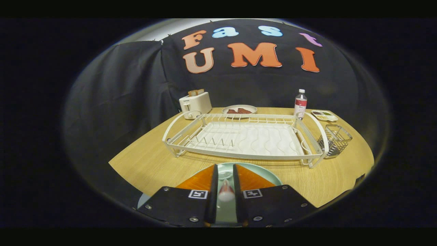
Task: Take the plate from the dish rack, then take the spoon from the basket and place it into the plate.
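Observation:
A pale green plate (pixel 264 173) lies on the wooden table in front of the white dish rack (pixel 239 155), right under my fingers. My gripper (pixel 225 166) hovers over the plate with its fingers drawn close together. A spoon (pixel 225 191) sits in the narrow gap between them, and both fingers press on it. Its rounded end points forward over the plate. The wire basket (pixel 336 138) hangs on the rack's right end, and I can make out nothing inside it. The rack's slots hold nothing.
Beyond the rack stand a white toaster (pixel 195 104), a plate with dark food (pixel 239 110), a bottle (pixel 300 103) and a small divided dish (pixel 324 115). The table's edge (pixel 123 171) runs close on the left, and black cloth walls surround the booth.

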A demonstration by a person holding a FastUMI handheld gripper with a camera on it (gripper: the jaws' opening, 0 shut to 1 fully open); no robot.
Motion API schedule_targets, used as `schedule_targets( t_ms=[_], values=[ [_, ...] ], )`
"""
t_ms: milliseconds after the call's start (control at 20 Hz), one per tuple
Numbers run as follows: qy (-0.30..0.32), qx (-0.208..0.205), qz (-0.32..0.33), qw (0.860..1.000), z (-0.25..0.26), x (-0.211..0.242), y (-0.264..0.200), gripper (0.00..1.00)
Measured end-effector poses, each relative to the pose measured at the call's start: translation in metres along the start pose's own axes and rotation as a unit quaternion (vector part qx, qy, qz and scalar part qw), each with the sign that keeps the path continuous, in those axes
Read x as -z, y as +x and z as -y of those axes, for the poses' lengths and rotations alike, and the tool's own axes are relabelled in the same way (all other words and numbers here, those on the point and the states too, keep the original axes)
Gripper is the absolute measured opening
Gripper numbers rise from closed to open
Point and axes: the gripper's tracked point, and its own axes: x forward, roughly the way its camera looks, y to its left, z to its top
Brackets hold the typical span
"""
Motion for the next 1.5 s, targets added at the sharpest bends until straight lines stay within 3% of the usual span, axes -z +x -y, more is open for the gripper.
schedule_targets(
  t_ms=[150, 200, 250, 300, 350, 850, 1200, 1500],
  values=[
    [0.000, 0.002, -0.025, 1.000, 0.012, 0.003, 0.001, 0.54],
    [0.000, 0.006, -0.028, 1.000, 0.019, 0.000, 0.002, 0.71],
    [0.000, 0.013, -0.026, 1.000, 0.027, -0.005, 0.000, 0.79],
    [0.002, 0.018, -0.022, 1.000, 0.034, -0.013, -0.002, 0.94],
    [0.004, 0.024, -0.016, 1.000, 0.041, -0.022, -0.003, 0.98],
    [0.016, 0.110, 0.078, 0.991, 0.135, -0.128, -0.046, 0.98],
    [0.030, 0.180, 0.143, 0.973, 0.186, -0.181, -0.099, 0.98],
    [0.034, 0.215, 0.181, 0.959, 0.207, -0.205, -0.137, 0.98]
  ],
)
